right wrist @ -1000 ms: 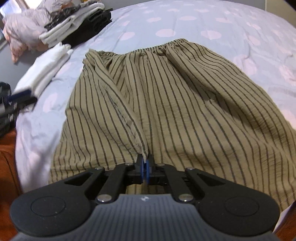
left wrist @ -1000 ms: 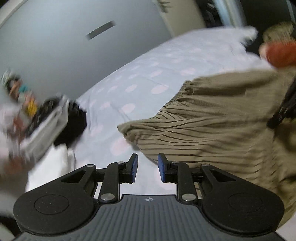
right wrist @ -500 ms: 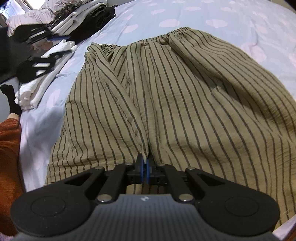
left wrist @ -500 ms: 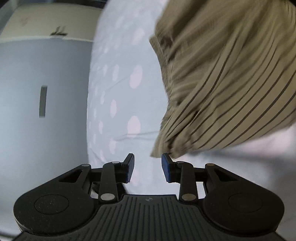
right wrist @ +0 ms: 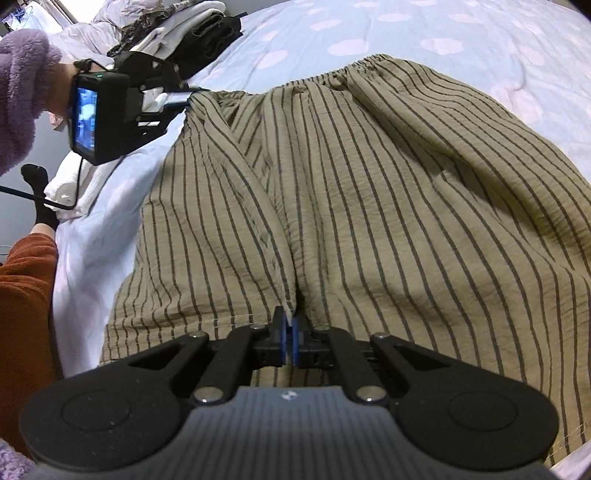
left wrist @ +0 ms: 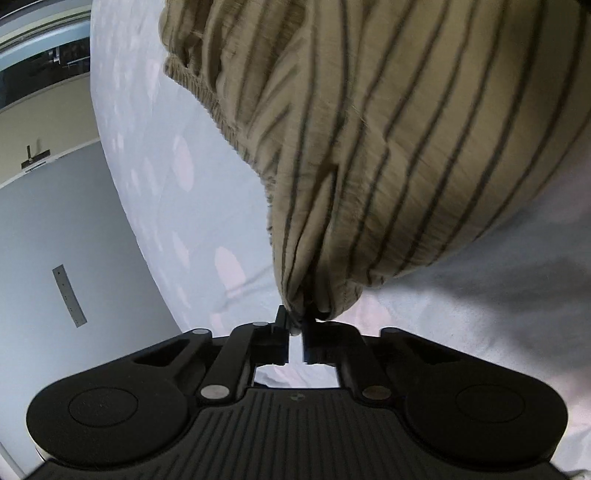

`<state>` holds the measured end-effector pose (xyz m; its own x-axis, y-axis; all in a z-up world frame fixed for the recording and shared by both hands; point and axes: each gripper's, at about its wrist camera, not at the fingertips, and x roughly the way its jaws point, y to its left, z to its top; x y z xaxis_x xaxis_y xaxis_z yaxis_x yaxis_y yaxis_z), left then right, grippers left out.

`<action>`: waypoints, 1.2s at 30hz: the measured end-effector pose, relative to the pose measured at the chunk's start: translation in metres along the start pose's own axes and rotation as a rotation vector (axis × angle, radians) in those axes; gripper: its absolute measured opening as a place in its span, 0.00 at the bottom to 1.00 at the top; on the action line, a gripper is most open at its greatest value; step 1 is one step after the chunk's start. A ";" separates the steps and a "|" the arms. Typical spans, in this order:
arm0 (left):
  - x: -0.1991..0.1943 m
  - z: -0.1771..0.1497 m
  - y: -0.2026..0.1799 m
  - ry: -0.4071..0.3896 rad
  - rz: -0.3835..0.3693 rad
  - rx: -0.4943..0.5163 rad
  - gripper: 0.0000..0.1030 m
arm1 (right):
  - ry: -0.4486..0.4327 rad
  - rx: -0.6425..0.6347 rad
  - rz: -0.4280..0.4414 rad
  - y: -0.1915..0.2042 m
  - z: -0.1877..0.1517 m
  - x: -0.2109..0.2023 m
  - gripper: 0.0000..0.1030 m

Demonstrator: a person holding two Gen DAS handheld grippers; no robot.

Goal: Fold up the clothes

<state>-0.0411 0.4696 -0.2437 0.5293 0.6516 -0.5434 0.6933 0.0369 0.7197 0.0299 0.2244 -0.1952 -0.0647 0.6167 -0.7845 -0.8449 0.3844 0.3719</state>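
Two tongs engaged. Left tongs (left wrist: 295, 325) pinching waistband corner of olive striped crinkle-fabric shorts (right wrist: 369, 192); right tongs (right wrist: 289, 332) pinching hem at centre. Shorts spread on pale-blue polka-dot bed (right wrist: 424, 33), folded clothes pile (right wrist: 192, 29) beyond.

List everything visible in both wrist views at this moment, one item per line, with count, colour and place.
striped garment: one, olive with dark stripes, spread on the bed, gathered waistband at the far end.
bedcover: one, pale blue with pink spots, under the garment.
folded clothes: one stack, white and black, far left on the bed.
white cloth: one, at the bed's left edge.
wall: grey, left of the bed in the left wrist view.
sleeve: one, fuzzy purple, at the left gripper.
sock: one, black, lower left.
left gripper: black, jaws shut on the garment's waistband corner.
right gripper: black with blue pads, jaws shut on the garment's near hem.
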 end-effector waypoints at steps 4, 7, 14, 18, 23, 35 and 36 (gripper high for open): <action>-0.019 -0.001 0.018 0.015 0.059 0.006 0.04 | -0.045 0.018 0.026 0.002 0.002 -0.018 0.04; -0.034 0.002 0.039 0.029 0.067 -0.029 0.04 | -0.079 0.056 0.066 0.002 0.002 -0.039 0.04; -0.060 0.023 0.079 0.001 0.121 -0.015 0.04 | -0.164 0.103 0.096 -0.013 -0.011 -0.106 0.03; -0.072 0.050 0.099 -0.058 0.131 0.014 0.04 | -0.188 0.190 0.104 -0.042 -0.023 -0.148 0.03; -0.067 0.089 0.119 -0.135 0.096 0.030 0.04 | -0.204 0.251 0.007 -0.080 -0.031 -0.184 0.03; -0.016 0.153 0.151 -0.173 0.061 -0.050 0.08 | -0.092 0.220 -0.372 -0.138 -0.011 -0.155 0.03; -0.012 0.157 0.152 -0.173 0.061 -0.065 0.09 | -0.086 0.215 -0.386 -0.139 -0.010 -0.152 0.03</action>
<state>0.1350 0.3479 -0.1953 0.6499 0.5139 -0.5600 0.6274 0.0533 0.7769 0.1522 0.0701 -0.1326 0.2857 0.4514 -0.8453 -0.6682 0.7261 0.1619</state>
